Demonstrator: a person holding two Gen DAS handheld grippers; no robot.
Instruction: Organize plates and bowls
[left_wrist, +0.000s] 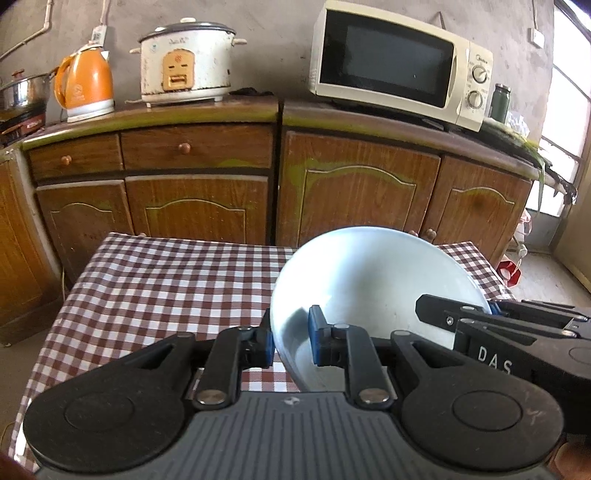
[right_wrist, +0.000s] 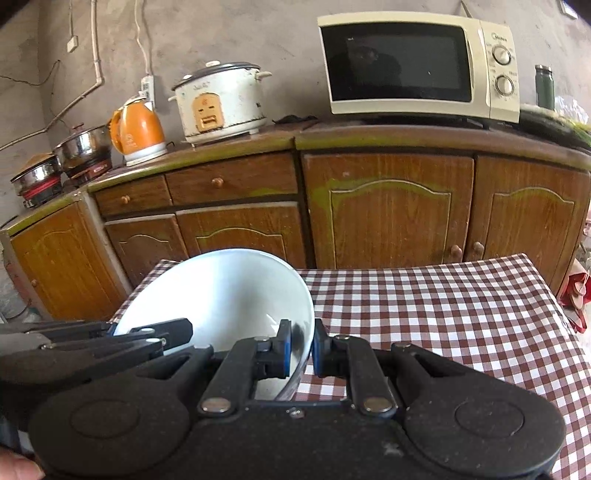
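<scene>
Bowl, one only, white, hangs above the checked table at four o'clock in the left wrist view, the left gripper clamped on its rim. Right wrist view: same bowl at eight o'clock, the right gripper pinching its opposite rim.

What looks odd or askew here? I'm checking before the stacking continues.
Only the white bowl looks askew: it hangs tilted above the checked tablecloth, its rim pinched by the left hand-held gripper and right hand-held gripper. No spill or damage is visible.
</scene>
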